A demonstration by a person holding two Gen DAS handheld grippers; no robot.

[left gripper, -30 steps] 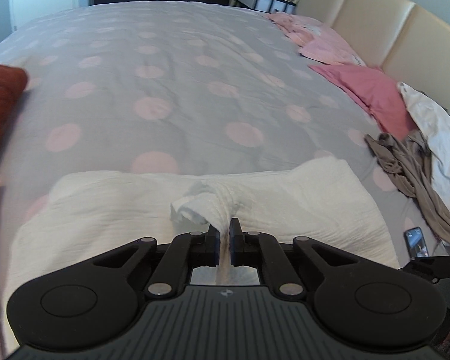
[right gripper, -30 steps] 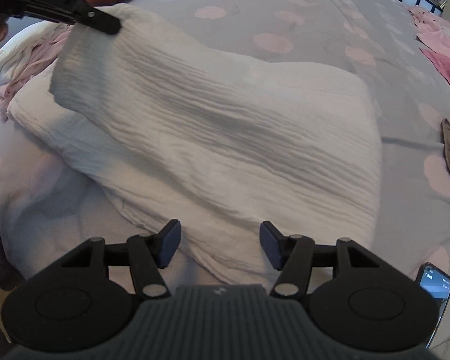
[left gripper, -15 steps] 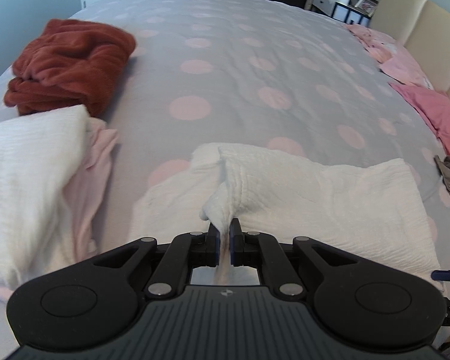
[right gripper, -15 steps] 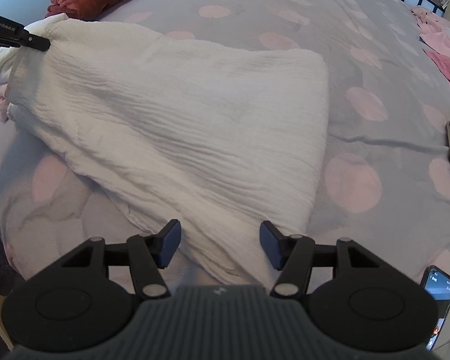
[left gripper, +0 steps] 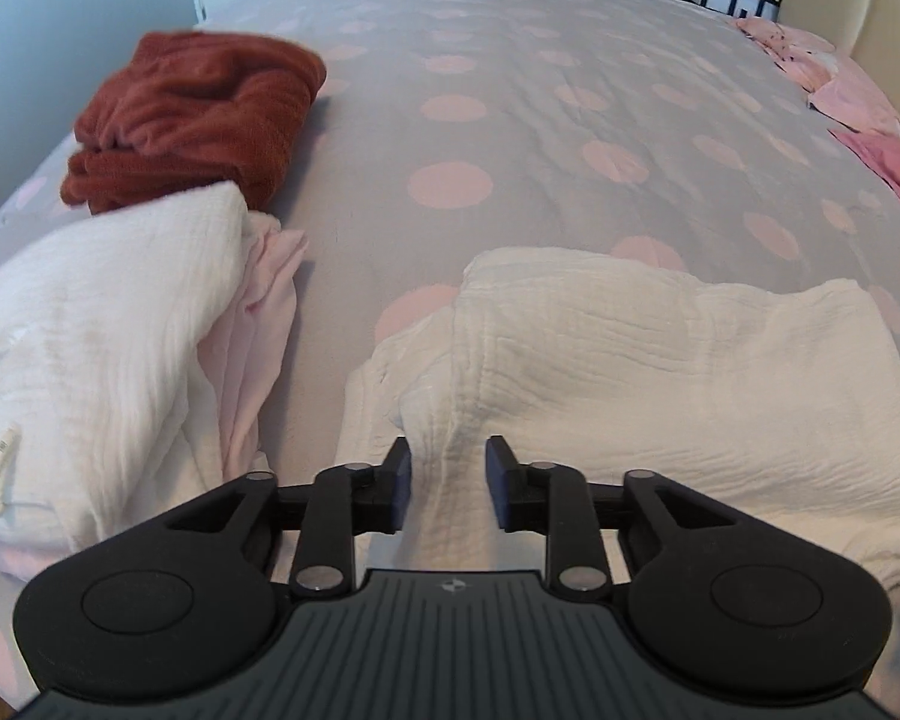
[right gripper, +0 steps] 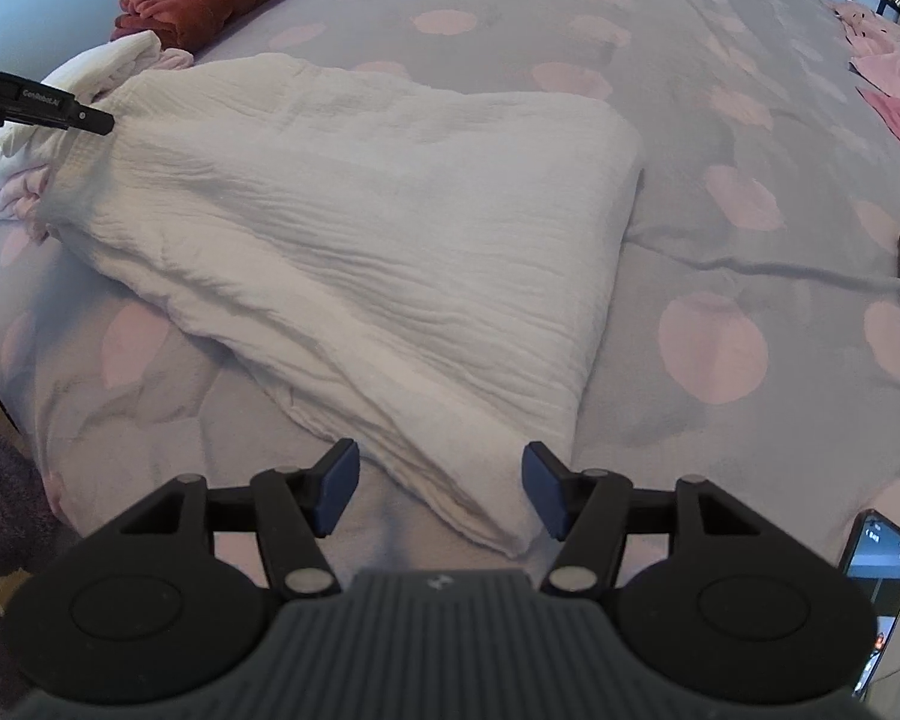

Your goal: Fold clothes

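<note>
One white crinkled garment (right gripper: 354,228), folded: soft, light, limp; best pinched at corners. Left gripper (left gripper: 447,468) just opened, cloth between jaws; right gripper (right gripper: 441,483) open.

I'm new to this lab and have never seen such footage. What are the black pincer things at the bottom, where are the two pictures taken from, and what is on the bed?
Each picture comes from a camera mounted on a handheld two-finger gripper; a person carries one in each hand. The black shapes are the gripper fingers. In the left camera's view, the left gripper has just been opening; a ridge of the white cloth stands between its fingers, no longer pinched. In the right camera's view, the right gripper is open over a corner of that cloth and holds nothing. On the dotted bedspread also lie a folded rust-red garment, a white and pink pile, pink clothes and a phone.
</note>
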